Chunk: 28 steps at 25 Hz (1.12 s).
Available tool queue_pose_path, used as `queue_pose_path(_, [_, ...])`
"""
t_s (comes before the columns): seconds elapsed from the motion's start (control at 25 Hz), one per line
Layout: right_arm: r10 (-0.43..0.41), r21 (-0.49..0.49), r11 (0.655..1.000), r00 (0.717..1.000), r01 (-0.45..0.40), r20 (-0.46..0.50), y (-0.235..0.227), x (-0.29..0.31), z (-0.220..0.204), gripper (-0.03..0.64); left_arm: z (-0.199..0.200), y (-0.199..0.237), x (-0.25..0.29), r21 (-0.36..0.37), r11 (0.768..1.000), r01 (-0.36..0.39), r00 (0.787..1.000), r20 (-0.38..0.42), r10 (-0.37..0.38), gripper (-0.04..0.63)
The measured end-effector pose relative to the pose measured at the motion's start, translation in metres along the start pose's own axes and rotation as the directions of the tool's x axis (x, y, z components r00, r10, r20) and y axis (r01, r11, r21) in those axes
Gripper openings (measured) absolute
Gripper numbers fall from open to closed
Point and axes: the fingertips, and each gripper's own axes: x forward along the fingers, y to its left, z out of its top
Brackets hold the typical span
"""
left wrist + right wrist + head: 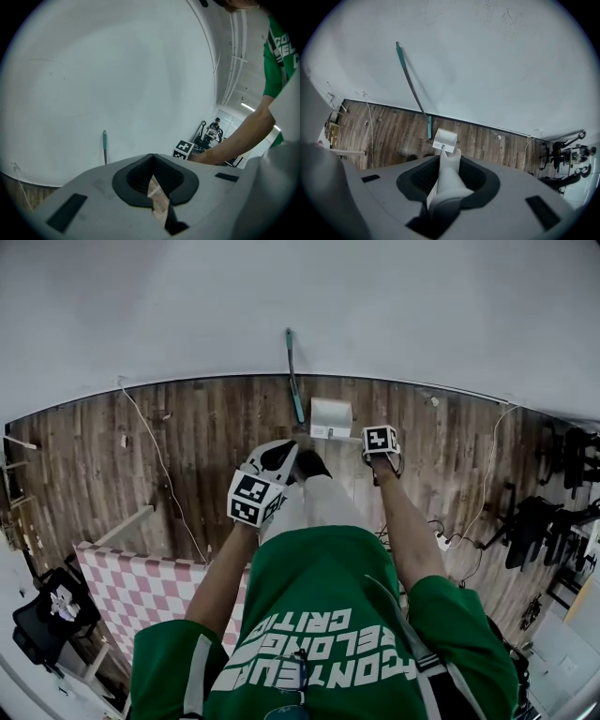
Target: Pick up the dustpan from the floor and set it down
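Observation:
A white long-handled dustpan [330, 418] stands on the wooden floor close to the wall. Its pale grey handle [446, 180] rises toward me and lies between the jaws of my right gripper [449, 161], which points straight down at the pan [444, 139]. The jaws stand close round the handle, with a thin sliver of light still showing on its left side. In the head view the right gripper [380, 442] hangs just right of the pan. My left gripper [277, 463] is held lower left of the pan, its jaws together with nothing between them.
A teal-handled broom [294, 381] leans on the white wall beside the pan. A white cable [164, 470] runs across the floor at the left and another [483, 484] at the right. A pink checked mat [141, 592] lies at the lower left. Dark equipment [544, 521] stands at the right.

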Motion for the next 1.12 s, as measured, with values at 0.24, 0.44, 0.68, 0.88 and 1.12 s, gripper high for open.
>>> queue_pose_path(0.24, [-0.001, 0.028, 1.000, 1.000, 0.000, 0.028, -0.009, -0.015, -0.016, 0.127, 0.001, -0.002, -0.002, 0.028, 0.999, 0.030, 1.000, -0.007, -0.030, 0.005])
queue_pose_path(0.44, [0.000, 0.045, 0.999, 0.998, -0.003, 0.063, -0.023, -0.033, -0.032, 0.125, 0.008, -0.010, 0.001, 0.065, 0.995, 0.080, 0.997, -0.005, -0.080, 0.005])
queue_pose_path(0.68, [0.003, 0.073, 0.997, 0.995, -0.010, 0.104, -0.051, -0.091, -0.059, 0.124, 0.012, -0.033, 0.011, 0.113, 0.983, 0.142, 0.990, -0.013, -0.142, 0.005])
queue_pose_path(0.88, [0.004, 0.080, 0.997, 0.990, -0.016, 0.144, -0.084, -0.135, -0.082, 0.125, 0.020, -0.055, 0.027, 0.149, 0.974, 0.173, 0.985, -0.020, -0.172, 0.005])
queue_pose_path(1.12, [0.010, 0.025, 1.000, 0.983, -0.015, 0.185, -0.136, -0.178, -0.102, 0.124, 0.039, -0.102, 0.062, 0.202, 0.962, 0.181, 0.983, -0.025, -0.180, 0.005])
